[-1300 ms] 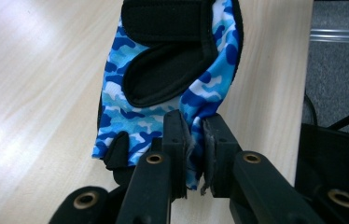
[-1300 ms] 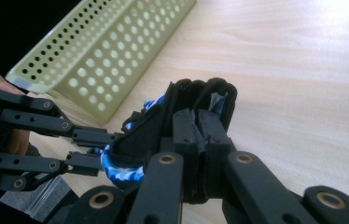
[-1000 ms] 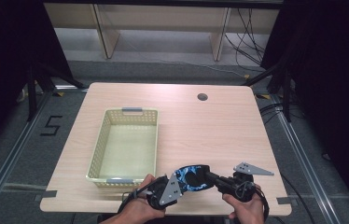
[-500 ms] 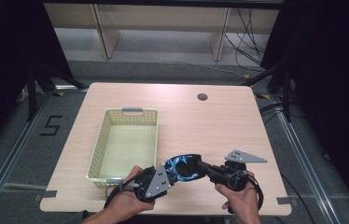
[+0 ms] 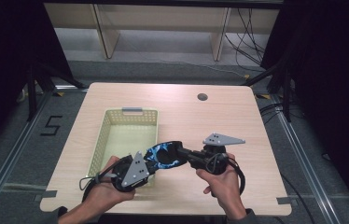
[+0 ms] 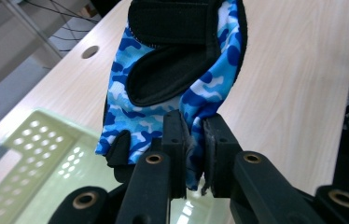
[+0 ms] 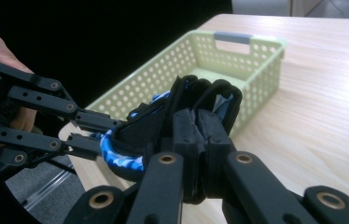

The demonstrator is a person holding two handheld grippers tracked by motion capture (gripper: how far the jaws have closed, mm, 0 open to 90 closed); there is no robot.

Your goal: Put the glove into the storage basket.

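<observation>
Left gripper [image 6: 192,154]: jaws clamped on the finger end of a blue camouflage glove [image 6: 172,84], fabric pinched flat between the pads, black wrist strap stretched away toward the far side of the tabletop [image 6: 294,70]. Right gripper [image 7: 199,140]: jaws likewise closed on the glove [image 7: 163,126], gripping a folded black edge at the cuff end. From above, glove [image 5: 165,155] slung between left gripper [image 5: 147,163] and right gripper [image 5: 186,156], held clear of the tabletop [image 5: 238,116], just off the near right corner of the basket [image 5: 99,144]. Left hand [image 5: 107,186] wrapped around the left gripper body at the near edge, right hand [image 5: 221,179] around the right gripper, grey three-cornered plate [image 5: 223,139] above it.

Basket pale green, perforated walls, grey handle [image 5: 131,110] on the far short side, standing lengthwise on the left half of the tabletop. Inside of the basket: bare floor as far as visible, near end partly hidden behind the left gripper. In the right gripper view, basket [image 7: 219,65] just behind the glove, left gripper [image 7: 84,130] reaching in from the left. Small round hole [image 5: 202,97] in the tabletop near the far right edge, well apart from everything else.
</observation>
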